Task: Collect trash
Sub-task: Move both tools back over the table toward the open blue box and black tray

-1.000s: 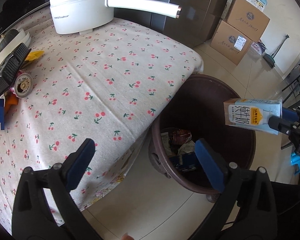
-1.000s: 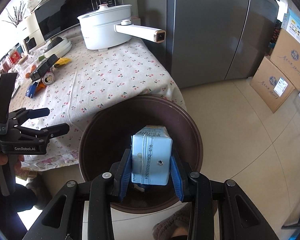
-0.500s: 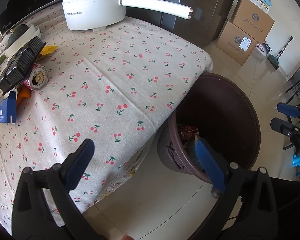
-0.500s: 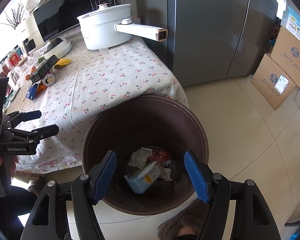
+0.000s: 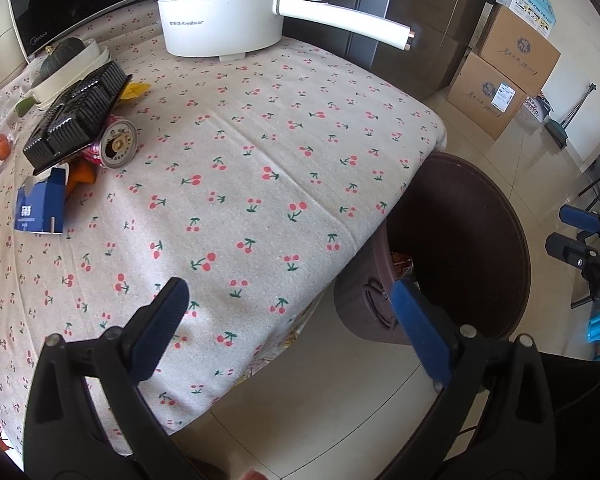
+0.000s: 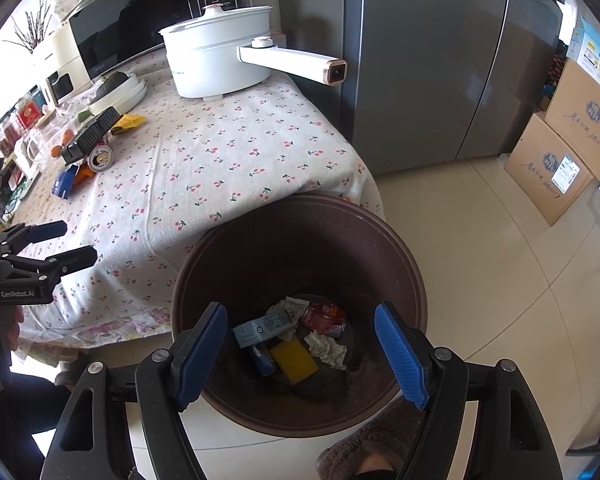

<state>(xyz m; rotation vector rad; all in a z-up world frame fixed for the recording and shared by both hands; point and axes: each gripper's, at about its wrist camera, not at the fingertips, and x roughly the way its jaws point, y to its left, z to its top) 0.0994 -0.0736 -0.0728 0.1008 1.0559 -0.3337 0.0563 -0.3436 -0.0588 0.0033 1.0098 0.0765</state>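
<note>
My right gripper (image 6: 300,312) hangs over the brown trash bin (image 6: 300,204), its jaws opening with nothing between them. In the bin's bottom lie a light blue milk carton (image 6: 262,327), a yellow flat piece (image 6: 294,360), crumpled paper (image 6: 326,348) and a red wrapper (image 6: 324,316). My left gripper (image 5: 290,286) is open and empty above the table's near corner, beside the bin (image 5: 460,232). On the cherry-print cloth at the far left lie a blue box (image 5: 40,208), an opened can (image 5: 118,144), a black plastic tray (image 5: 76,116) and a yellow wrapper (image 5: 134,90).
A white electric pot (image 5: 224,12) with a long handle stands at the table's back edge, before a grey fridge (image 6: 440,60). Cardboard boxes (image 5: 500,88) are stacked on the floor at the right. A plate with a green squash (image 5: 72,68) sits far left. A person's slippered foot (image 6: 364,452) is by the bin.
The right gripper's jaws opened and the milk carton fell into the bin. My left gripper moved from the bin's side toward the table, so more of the cloth shows.
</note>
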